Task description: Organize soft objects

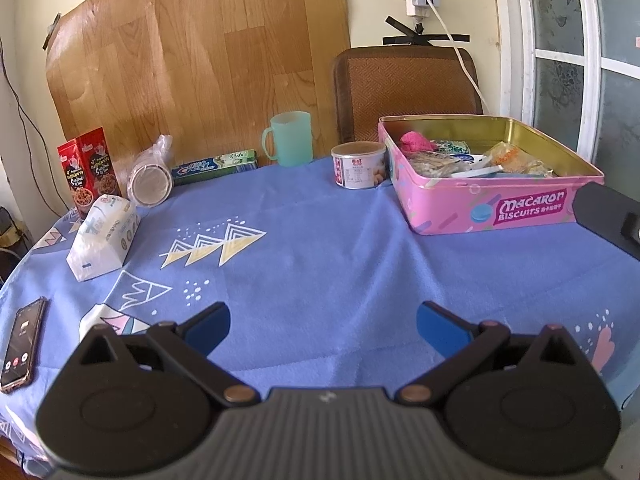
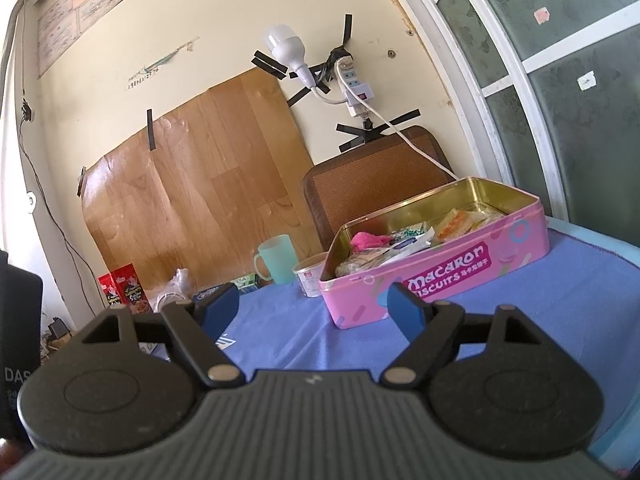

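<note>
1. Left wrist view: the left gripper [image 1: 323,322] hovers over the blue cloth [image 1: 320,248] with its blue fingers [image 1: 212,326] spread wide and nothing between them.
2. Right wrist view: the right gripper [image 2: 316,307] is tilted, its fingers [image 2: 406,312] also spread wide and empty, just in front of the tin [image 2: 460,276].
3. Container 1, the pink "Macaron Biscuits" tin [image 1: 496,204], stands lidless at the far right of the cloth. Its inner walls are gold.
4. Tin contents: a pink soft item [image 1: 418,141] in the far left corner; a clear snack pack [image 1: 434,164] at the near left; a green-and-white packet [image 1: 452,146] behind it; an orange-printed pack [image 1: 516,158] toward the right; a white flat packet [image 1: 478,168] in the middle. The items overlap, and the floor of the tin is hidden.
5. Container 2, a small can [image 1: 359,165], stands just beside the tin's left wall. Whether they touch cannot be told. Its contents are not visible.
6. Container 3, a green mug [image 1: 289,139], stands upright at the far edge of the cloth, handle to the left. Its interior is not visible.
7. A sleeve of cups [image 1: 151,174] lies on its side near the far left, wrapped in clear plastic.
8. Other items outside the tin: a tissue pack [image 1: 105,237] at the left, well apart from the tin; a toothpaste box [image 1: 215,167] lying flat; a red box [image 1: 89,170] standing upright; a phone [image 1: 23,338] at the near left edge, screen lit.
</note>
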{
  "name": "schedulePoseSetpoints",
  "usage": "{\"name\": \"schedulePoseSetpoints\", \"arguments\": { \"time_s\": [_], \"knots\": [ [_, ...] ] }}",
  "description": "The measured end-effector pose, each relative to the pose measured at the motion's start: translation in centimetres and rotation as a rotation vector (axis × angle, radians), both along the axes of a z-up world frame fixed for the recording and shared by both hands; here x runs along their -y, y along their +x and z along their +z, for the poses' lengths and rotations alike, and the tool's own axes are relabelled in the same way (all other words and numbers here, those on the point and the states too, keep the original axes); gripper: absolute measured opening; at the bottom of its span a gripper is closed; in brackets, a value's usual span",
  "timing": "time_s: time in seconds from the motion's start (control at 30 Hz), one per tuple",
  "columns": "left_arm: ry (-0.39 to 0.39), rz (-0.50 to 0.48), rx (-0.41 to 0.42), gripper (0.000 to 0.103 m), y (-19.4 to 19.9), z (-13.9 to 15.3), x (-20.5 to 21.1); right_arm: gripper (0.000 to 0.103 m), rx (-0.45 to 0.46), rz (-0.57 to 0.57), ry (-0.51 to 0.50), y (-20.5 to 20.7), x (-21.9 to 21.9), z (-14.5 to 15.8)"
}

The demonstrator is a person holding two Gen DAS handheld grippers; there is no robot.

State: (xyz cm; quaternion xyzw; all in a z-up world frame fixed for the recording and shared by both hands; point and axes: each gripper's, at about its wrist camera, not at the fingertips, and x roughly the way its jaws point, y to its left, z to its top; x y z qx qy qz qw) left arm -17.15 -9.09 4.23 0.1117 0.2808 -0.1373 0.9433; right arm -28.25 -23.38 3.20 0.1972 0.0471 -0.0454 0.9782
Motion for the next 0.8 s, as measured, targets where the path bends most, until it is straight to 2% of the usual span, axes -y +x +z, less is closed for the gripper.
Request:
{"name": "schedulePoseSetpoints", "arguments": {
  "time_s": [0.8],
  "knots": [
    [-0.002,-0.003,-0.009,0.103,0.01,-0.16,-0.08,0.083,0.001,0.015,-0.009,0.08,0.02,-0.04]
  ]
}}
